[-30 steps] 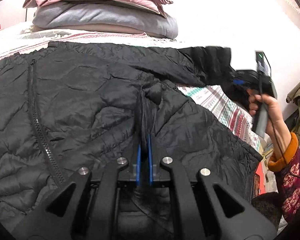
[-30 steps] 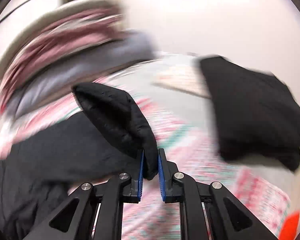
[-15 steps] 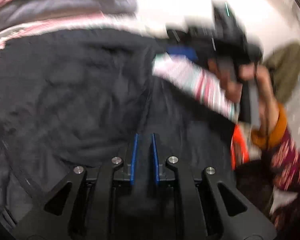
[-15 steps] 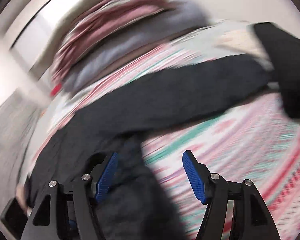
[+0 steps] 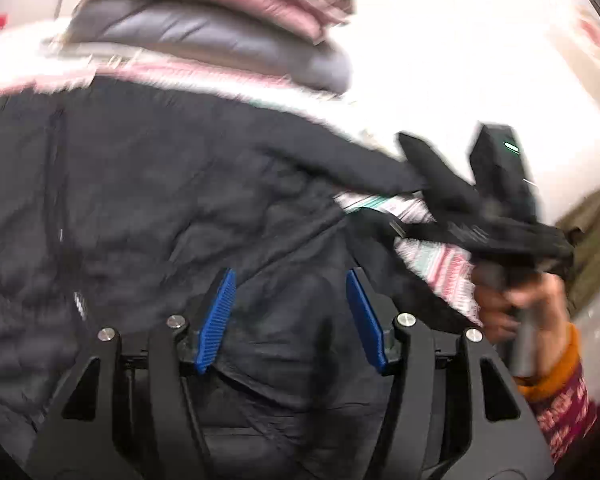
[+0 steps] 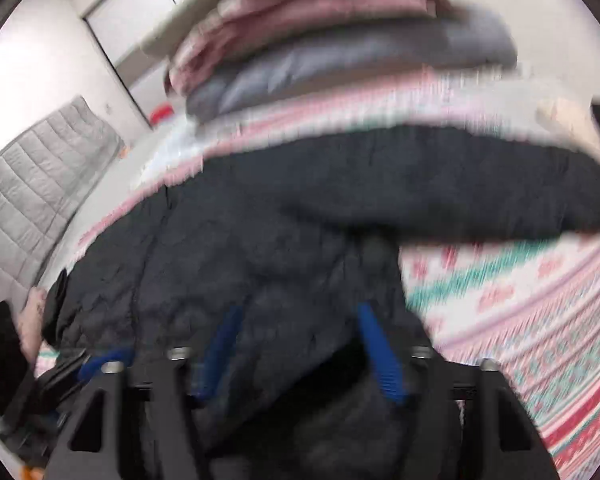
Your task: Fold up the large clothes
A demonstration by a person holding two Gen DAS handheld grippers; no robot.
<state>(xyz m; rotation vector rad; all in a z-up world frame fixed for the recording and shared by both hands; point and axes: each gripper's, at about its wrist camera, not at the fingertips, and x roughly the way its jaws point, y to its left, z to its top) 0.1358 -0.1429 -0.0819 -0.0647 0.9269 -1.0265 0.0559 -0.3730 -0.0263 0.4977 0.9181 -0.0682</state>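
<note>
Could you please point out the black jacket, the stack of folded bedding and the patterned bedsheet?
black jacket [image 5: 148, 208]: left wrist view, quilted body.
stack of folded bedding [image 6: 340, 60]: right wrist view, grey layer.
patterned bedsheet [image 6: 520, 300]: right wrist view, bare striped area.

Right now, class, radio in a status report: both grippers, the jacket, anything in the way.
Left gripper just opening, over black jacket. Right gripper closing, jacket fabric between its jaws, grip unclear. Jacket spread on patterned bedspread, sleeve out. Folded bedding stack behind.

A home bedroom: patterned bedsheet [image 6: 520, 304], stacked quilts [image 6: 340, 52].
</note>
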